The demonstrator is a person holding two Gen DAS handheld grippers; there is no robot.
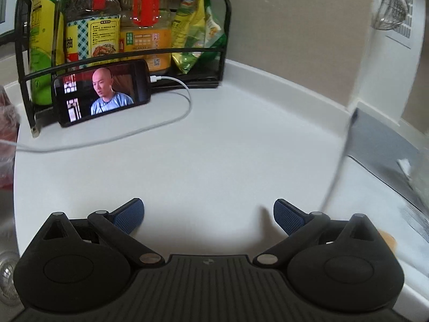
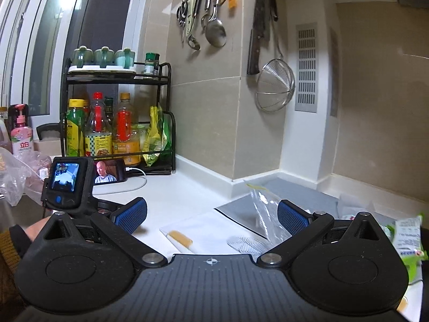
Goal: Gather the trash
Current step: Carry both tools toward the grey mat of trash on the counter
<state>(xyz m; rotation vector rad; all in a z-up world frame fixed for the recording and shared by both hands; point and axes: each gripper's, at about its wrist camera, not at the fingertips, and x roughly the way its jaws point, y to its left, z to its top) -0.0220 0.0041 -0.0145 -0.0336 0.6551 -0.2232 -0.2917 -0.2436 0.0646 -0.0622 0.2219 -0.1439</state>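
My right gripper (image 2: 211, 214) is open above the white counter (image 2: 166, 201). Below it lie a cigarette (image 2: 180, 238) on a white paper sheet (image 2: 206, 228), a clear plastic bag (image 2: 264, 212) and a crumpled foil wrapper (image 2: 245, 242). A green and white wrapper (image 2: 409, 238) lies at the far right. My left gripper (image 1: 208, 216) is open and empty over bare counter (image 1: 187, 161). Its camera body shows in the right wrist view (image 2: 67, 185). A blurred clear plastic piece (image 1: 356, 134) hangs at the right of the left wrist view. A clear plastic bag (image 2: 16, 177) sits at the left.
A black rack (image 2: 118, 123) of bottles stands at the back by the wall. A phone (image 1: 102, 91) leans on it, with a white cable (image 1: 161, 123) across the counter. A grey mat (image 2: 281, 196) lies at the right. Utensils and a strainer (image 2: 276, 83) hang on the wall.
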